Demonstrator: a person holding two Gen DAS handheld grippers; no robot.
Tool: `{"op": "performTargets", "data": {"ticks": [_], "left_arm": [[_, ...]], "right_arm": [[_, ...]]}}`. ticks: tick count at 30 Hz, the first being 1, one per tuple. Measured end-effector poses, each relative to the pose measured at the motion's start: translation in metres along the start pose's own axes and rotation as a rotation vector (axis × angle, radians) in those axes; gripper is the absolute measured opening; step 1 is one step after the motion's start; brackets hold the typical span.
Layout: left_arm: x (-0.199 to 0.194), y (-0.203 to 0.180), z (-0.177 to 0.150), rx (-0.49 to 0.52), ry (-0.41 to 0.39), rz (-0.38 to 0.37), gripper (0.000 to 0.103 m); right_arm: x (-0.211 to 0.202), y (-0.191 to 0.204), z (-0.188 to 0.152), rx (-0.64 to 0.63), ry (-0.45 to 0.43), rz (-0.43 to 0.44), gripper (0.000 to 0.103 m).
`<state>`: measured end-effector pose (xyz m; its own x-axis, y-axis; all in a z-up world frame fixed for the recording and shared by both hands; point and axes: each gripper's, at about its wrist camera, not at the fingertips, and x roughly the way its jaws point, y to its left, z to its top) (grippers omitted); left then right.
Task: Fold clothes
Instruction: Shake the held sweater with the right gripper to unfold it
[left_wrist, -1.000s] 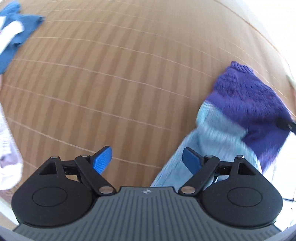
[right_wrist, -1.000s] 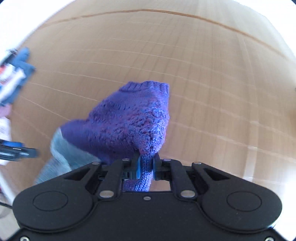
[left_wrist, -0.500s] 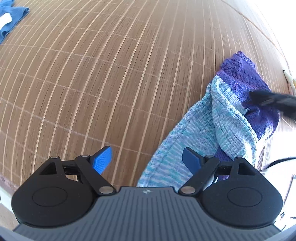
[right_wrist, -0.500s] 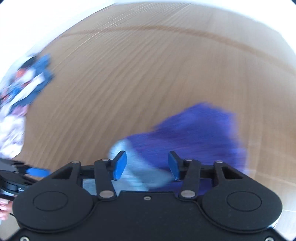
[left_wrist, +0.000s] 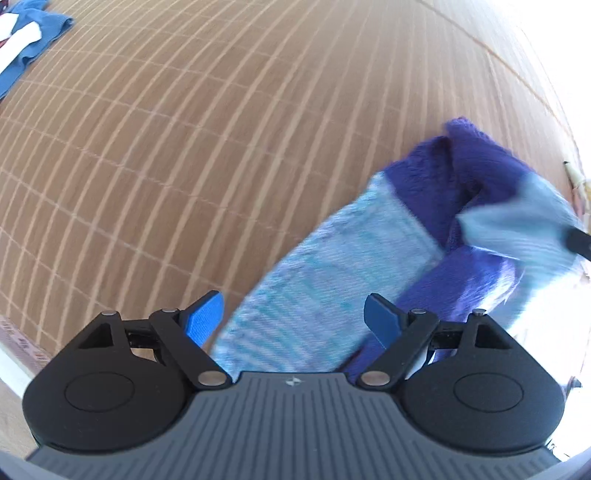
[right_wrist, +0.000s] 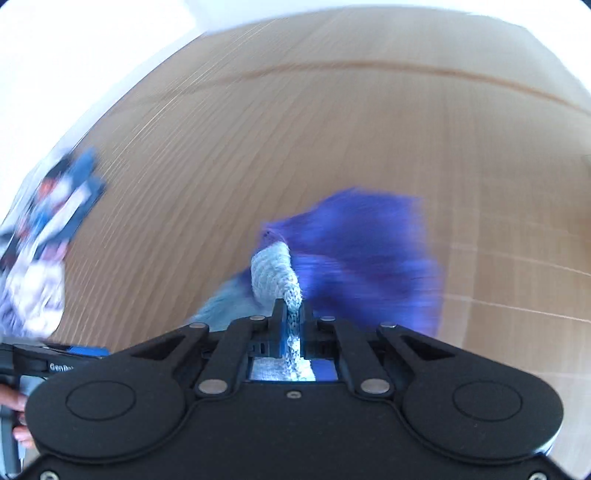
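Right tool (right_wrist: 291, 314), having let go of the purple part a moment ago, is now clamped on the knit garment's (left_wrist: 325, 280) pale-blue edge; left tool (left_wrist: 293, 319) gapes empty above it. Garment lies on the bamboo mat (left_wrist: 221, 129), ready for refolding.

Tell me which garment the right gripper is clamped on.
The purple and light-blue knit sweater: right gripper pinches its light-blue edge. The blue clothes pile lies untouched, far left.
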<state>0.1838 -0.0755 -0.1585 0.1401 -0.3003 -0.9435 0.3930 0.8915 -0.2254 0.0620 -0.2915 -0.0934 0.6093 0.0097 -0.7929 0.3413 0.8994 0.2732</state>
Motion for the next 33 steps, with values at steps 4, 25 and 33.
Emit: {"op": "performTargets", "data": {"ticks": [4,25,33], "left_arm": [[0.005,-0.036,0.004,0.066,-0.001,-0.017,0.087],[0.032,-0.123,0.021,0.149,0.002,0.038,0.087],[0.064,-0.167,0.057,0.216,0.036,0.074,0.087]], "right_arm": [[-0.061,-0.071,-0.014,0.097,-0.026,-0.168,0.007],[-0.074,-0.186,-0.073,0.274,-0.029,-0.174,0.031],[-0.001,-0.185,-0.022,0.225,0.002,-0.144,0.019]]}}
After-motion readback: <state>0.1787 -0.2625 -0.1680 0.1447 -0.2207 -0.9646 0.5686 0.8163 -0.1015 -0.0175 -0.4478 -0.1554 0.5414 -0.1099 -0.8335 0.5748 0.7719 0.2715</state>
